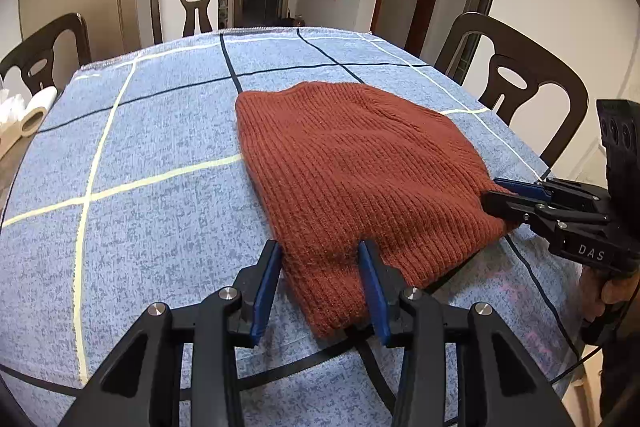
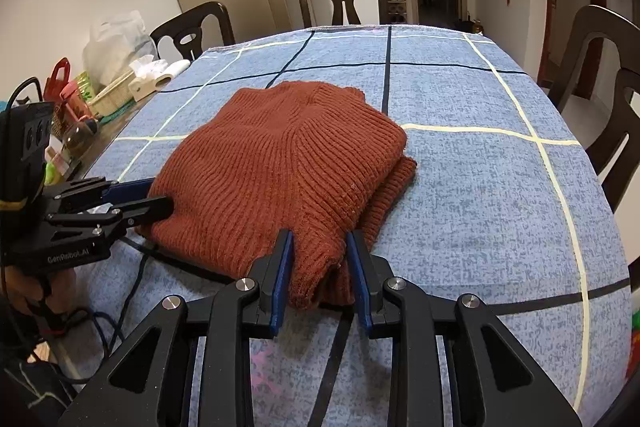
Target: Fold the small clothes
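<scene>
Right now a rust-red knitted sweater (image 1: 352, 171) lies folded on the blue checked tablecloth (image 1: 152, 147) that covers the table, nearer the front edge than the far one. Its near hem points toward the cameras, and in the right wrist view a second layer of knit (image 2: 394, 183) peeks out from under the top fold along the right-hand side.

The left gripper (image 1: 324, 259) straddles the near-left corner of the sweater: its blue pads stand on either side of the cloth with a sliver of gap on the left pad, so the jaws are parted around the knit and I cannot tell that they pinch it. The right gripper (image 2: 320, 247) has the near-right corner bunched between its pads, and the jaws are clamped on that corner.

Open cloth stretches wide to the left of the sweater in the left wrist view and to the right of it in the right wrist view; the far half of the table is also bare cloth. Dark wooden chairs (image 1: 516, 83) ring the far and side edges. Beyond the left edge of the tablecloth sits clutter: a paper roll (image 2: 156, 79), a white plastic bag (image 2: 116, 43) and small bottles. Cables (image 2: 120, 323) trail off the near-left edge by the person's hand (image 2: 24, 287).
</scene>
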`<move>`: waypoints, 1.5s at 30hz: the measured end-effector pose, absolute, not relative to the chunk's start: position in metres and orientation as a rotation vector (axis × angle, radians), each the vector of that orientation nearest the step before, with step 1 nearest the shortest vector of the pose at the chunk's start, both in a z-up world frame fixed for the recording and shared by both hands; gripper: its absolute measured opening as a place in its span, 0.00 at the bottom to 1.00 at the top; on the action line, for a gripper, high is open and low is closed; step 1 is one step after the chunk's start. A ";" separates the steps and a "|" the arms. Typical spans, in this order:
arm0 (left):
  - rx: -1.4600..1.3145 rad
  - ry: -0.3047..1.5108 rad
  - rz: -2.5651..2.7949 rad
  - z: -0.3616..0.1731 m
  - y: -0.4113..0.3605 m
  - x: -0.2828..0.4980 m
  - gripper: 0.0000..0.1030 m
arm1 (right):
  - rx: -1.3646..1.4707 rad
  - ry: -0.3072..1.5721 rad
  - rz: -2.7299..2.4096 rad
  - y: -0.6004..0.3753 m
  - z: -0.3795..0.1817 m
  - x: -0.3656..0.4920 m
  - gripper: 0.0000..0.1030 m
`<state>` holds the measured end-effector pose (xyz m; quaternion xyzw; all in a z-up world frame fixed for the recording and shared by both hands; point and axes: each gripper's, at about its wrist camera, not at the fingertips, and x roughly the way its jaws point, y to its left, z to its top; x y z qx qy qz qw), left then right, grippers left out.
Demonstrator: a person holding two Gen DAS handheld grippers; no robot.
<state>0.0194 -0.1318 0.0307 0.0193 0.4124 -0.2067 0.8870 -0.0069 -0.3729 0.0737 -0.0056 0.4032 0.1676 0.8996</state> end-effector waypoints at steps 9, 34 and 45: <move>-0.007 0.853 -0.441 0.043 -0.125 0.022 0.43 | 0.104 0.817 0.344 -0.384 0.088 0.002 0.40; -0.140 0.919 -0.453 0.022 -0.142 0.061 0.52 | 0.456 0.923 0.431 -0.404 0.056 0.057 0.29; -0.140 0.820 -0.499 0.062 -0.113 0.055 0.33 | 0.377 0.830 0.511 -0.372 0.102 0.049 0.26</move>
